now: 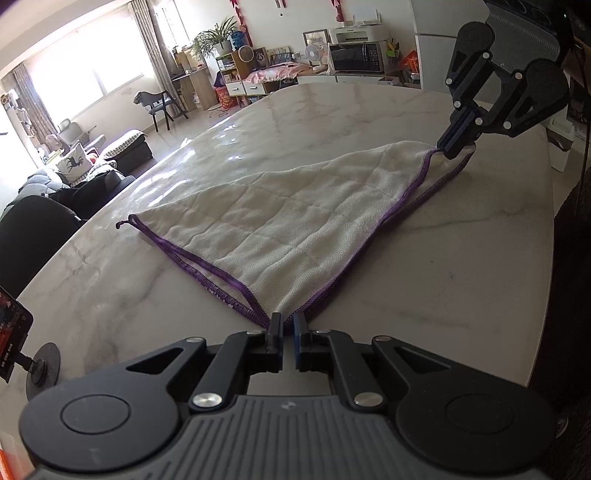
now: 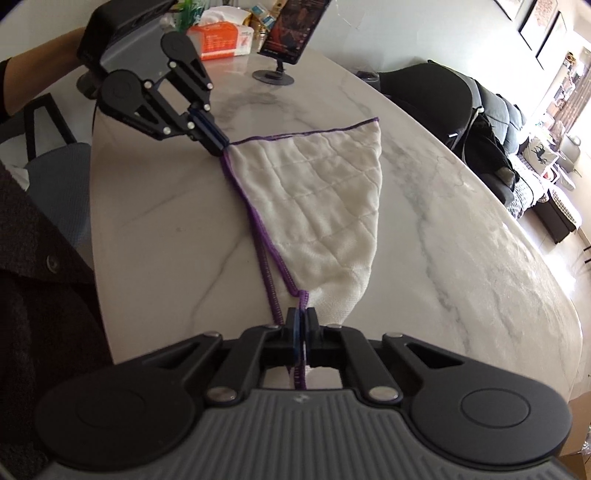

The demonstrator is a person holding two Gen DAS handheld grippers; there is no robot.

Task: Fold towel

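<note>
I hold one towel [image 1: 280, 229], white with purple stitched edging, and it is folded once so two layers lie together on the marble table [image 1: 424, 295]. My left gripper [image 1: 289, 323] is clenched on one near corner, the purple hem running away from both sides of my fingertips. My right gripper [image 2: 303, 317] is pinched tight on the other near corner; two purple edges, one per layer, come together just ahead of my fingers and pass between them.

From my left fingers the towel spreads forward and to the right, up to my right gripper [image 1: 452, 149], which grips the corner at the far right. From my right fingers it spreads forward and to the left, to my left gripper [image 2: 221, 146]. The edge between my two grips is stretched fairly straight, and the rest of the cloth sags onto the table beyond it.

Past my left gripper stand one phone on a round stand [image 2: 291, 33] and one orange tissue box [image 2: 221, 37].
</note>
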